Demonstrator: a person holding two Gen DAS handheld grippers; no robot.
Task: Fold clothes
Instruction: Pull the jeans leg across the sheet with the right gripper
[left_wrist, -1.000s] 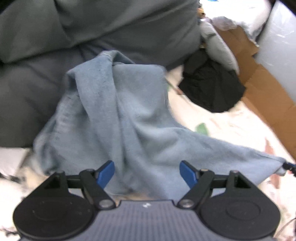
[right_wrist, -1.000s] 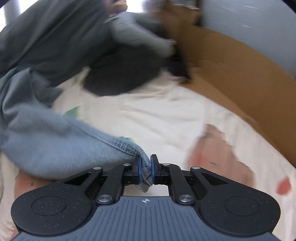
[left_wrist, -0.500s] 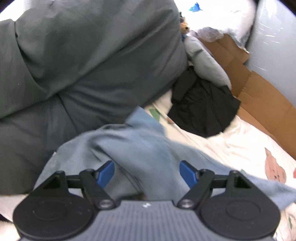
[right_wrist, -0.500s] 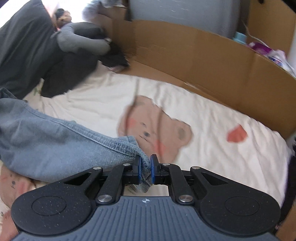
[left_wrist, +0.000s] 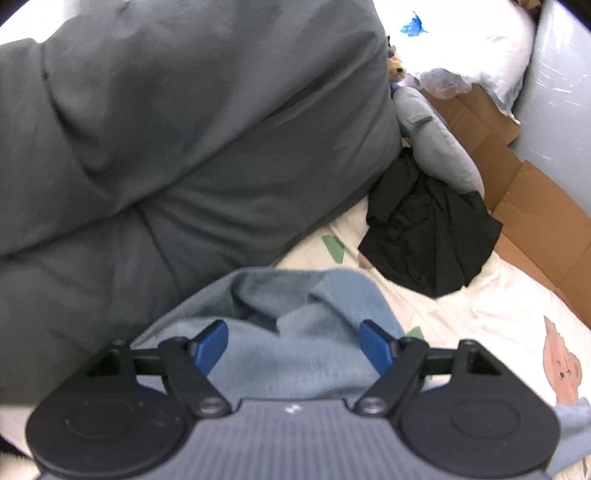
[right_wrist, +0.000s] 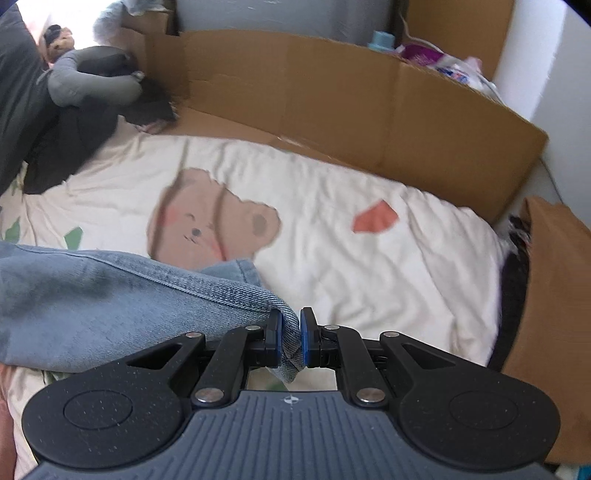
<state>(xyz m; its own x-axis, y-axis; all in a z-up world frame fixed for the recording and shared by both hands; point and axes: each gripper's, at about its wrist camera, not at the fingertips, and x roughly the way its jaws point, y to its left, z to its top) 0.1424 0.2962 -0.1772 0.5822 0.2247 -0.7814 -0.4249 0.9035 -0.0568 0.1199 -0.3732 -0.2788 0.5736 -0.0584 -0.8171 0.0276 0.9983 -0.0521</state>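
Note:
A light blue pair of jeans (right_wrist: 110, 295) lies crumpled on the cream bear-print bed sheet (right_wrist: 369, 277). My right gripper (right_wrist: 291, 332) is shut on a stitched hem corner of the jeans, holding it just above the sheet, with the rest trailing off to the left. In the left wrist view the jeans (left_wrist: 295, 306) bunch up below my left gripper (left_wrist: 293, 345). Its blue pads (left_wrist: 210, 347) stand wide apart and open, with fabric under them but no grip on it.
A big dark grey duvet (left_wrist: 184, 147) fills the left and back. A black garment (left_wrist: 428, 229) and a grey plush cushion (left_wrist: 436, 147) lie by it. A cardboard wall (right_wrist: 332, 92) lines the bed's far side. A brown fabric thing (right_wrist: 554, 295) is at the right edge.
My right gripper carried the hem sideways along the bed, bringing the bear print and cardboard wall into view. The jeans' raised peak sank low in the left view as that gripper lifted back.

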